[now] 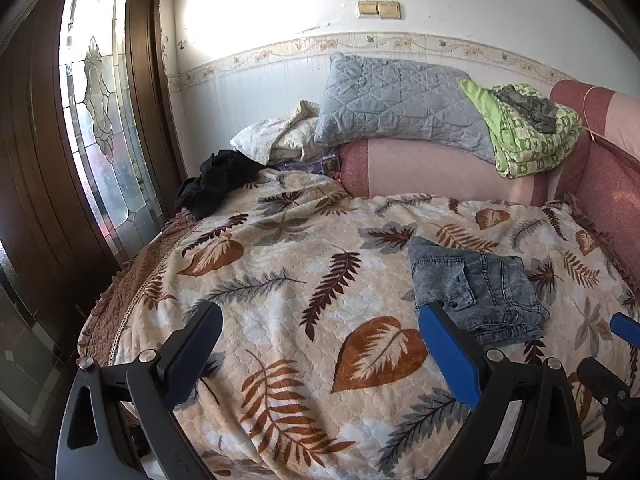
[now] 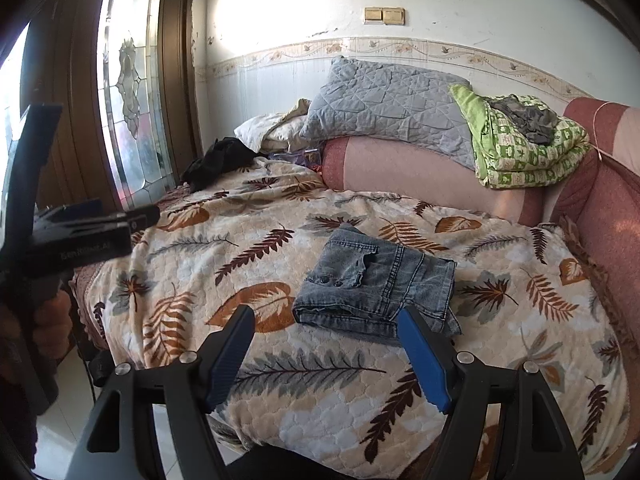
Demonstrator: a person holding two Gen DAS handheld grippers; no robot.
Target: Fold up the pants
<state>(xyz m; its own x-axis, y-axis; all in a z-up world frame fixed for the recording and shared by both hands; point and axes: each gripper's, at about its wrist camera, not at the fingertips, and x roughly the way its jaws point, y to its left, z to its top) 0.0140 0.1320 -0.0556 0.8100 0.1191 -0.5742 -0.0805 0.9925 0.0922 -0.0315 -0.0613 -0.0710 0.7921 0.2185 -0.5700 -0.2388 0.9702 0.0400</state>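
The denim pants lie as a compact folded bundle on the leaf-print blanket, well in front of the grey quilted pillow and nearer the viewer than the pink bolster under that pillow. Both tools are empty: the right gripper has its fingers spread apart just short of the bundle's near edge, and the left gripper is likewise spread, over bare blanket beside the bundle.

By the look of it the fold is done or nearly so, so the main risk is undoing it. A finger catching the loose near hem would drag the top layer and open the stack, and the soft blanket could bunch up with it. A grab of only one layer would let the rest unfold.

The right wrist view shows the waistband buttons, the pocket flap and the layered near edge clearly, plus the left tool's body from the side. The left wrist view shows the bundle obliquely, partly behind its own blue finger, and more of the black garment left of the pillow.
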